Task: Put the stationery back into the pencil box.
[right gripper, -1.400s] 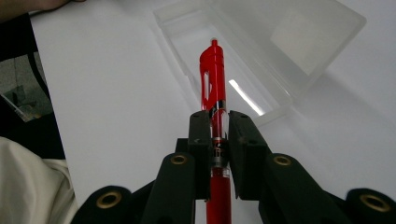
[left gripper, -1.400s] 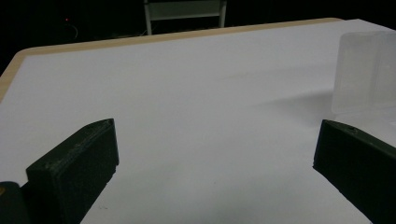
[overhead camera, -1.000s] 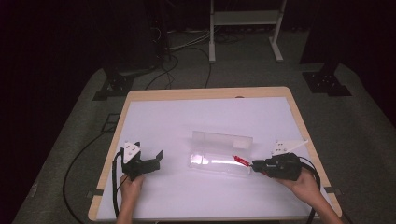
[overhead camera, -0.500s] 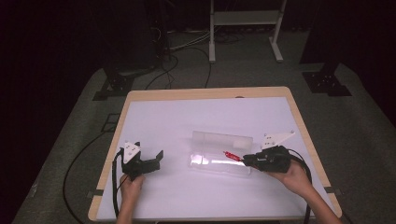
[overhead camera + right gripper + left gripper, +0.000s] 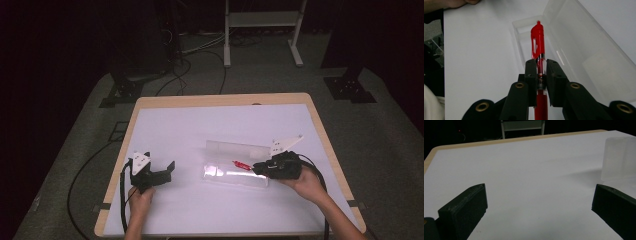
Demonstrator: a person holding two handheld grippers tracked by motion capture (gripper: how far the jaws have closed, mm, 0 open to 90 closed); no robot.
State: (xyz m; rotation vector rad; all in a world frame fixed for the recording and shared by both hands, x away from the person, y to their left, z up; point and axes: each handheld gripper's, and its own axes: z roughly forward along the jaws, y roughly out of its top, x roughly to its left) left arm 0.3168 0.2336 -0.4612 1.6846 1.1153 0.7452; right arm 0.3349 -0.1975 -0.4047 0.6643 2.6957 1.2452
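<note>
Red pen (image 5: 538,45) clamped between right gripper (image 5: 541,65) jaws, tip sticking out ahead over clear case (image 5: 584,47). Left gripper (image 5: 539,202) spread wide, holding nothing, case ahead-right.

grippers (image 5: 262,167): black | brass screws | grey plates | black cables

Your room sits dark around a brightly lit white surface (image 5: 210,125), which glows faintly violet from above. You get a glare patch on the clear box (image 5: 235,172). It casts a soft shadow in your left gripper view. Your near tongs blur slightly; the red pen (image 5: 538,45) stays sharp.
</note>
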